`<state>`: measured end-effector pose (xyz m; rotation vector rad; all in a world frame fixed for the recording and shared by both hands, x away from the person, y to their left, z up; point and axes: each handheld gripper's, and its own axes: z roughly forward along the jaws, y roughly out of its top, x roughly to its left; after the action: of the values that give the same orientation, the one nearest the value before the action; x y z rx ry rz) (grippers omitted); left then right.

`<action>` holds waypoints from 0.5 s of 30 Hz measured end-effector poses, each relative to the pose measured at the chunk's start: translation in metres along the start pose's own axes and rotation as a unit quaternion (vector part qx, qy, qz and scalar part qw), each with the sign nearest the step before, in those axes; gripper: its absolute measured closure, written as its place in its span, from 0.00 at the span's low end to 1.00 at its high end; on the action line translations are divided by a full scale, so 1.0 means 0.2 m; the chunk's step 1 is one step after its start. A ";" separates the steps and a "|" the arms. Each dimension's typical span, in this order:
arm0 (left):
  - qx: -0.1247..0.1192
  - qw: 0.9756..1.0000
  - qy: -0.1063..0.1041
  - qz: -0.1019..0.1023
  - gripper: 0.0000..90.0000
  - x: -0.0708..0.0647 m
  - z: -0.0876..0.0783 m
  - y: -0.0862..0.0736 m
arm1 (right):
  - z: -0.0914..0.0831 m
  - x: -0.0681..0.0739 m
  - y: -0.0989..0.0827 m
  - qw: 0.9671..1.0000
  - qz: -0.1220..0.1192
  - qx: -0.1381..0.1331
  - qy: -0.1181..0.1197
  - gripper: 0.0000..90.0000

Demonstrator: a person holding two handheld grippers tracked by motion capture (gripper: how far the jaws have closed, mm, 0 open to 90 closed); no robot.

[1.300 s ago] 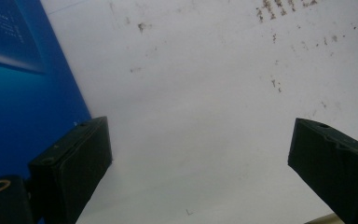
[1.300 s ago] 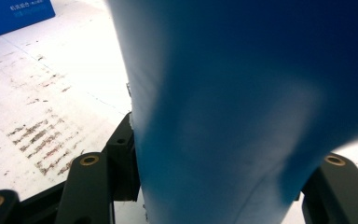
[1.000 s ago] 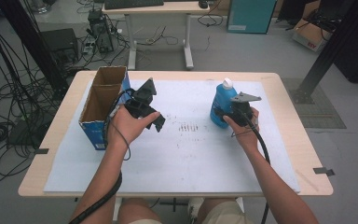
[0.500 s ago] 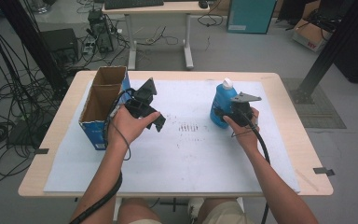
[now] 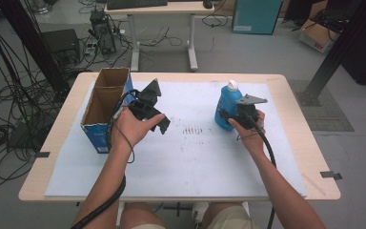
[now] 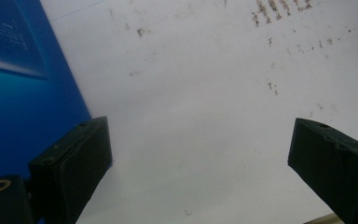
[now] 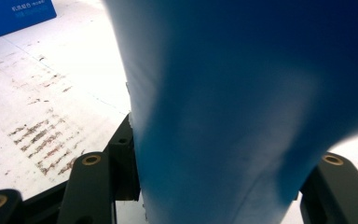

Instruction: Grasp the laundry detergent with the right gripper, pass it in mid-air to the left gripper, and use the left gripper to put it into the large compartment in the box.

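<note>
Grip made on the blue bottle, lift pending

From the high view my right gripper (image 5: 234, 116) clamped the upright blue bottle (image 5: 226, 107) on the white sheet (image 5: 190, 157), floor cables around. My left gripper (image 6: 200, 163) gaped empty beside the blue carton (image 6: 23, 88). In the right gripper view the jaws pinched the bottle; next, I judged, a steady lift.

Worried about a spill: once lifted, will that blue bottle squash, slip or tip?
The blue bottle looks like smooth plastic, so it may slip or dent slightly. The right gripper clamps its body well below the white cap, so it could tilt top-heavy if full.
</note>
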<state>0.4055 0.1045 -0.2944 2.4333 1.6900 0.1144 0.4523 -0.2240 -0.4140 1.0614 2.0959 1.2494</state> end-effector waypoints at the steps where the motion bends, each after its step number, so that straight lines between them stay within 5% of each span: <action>1: -0.001 1.000 0.000 -0.001 0.07 0.00 0.00 0.00 | 0.00 0.00 0.00 1.000 0.000 0.000 0.000 0.47; 15: -0.003 1.000 0.001 0.003 0.07 -0.01 -0.02 0.01 | 0.00 0.00 0.00 1.000 0.000 0.000 0.000 0.47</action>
<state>0.4053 0.1020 -0.2911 2.4338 1.6817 0.1235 0.4520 -0.2241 -0.4142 1.0610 2.0970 1.2493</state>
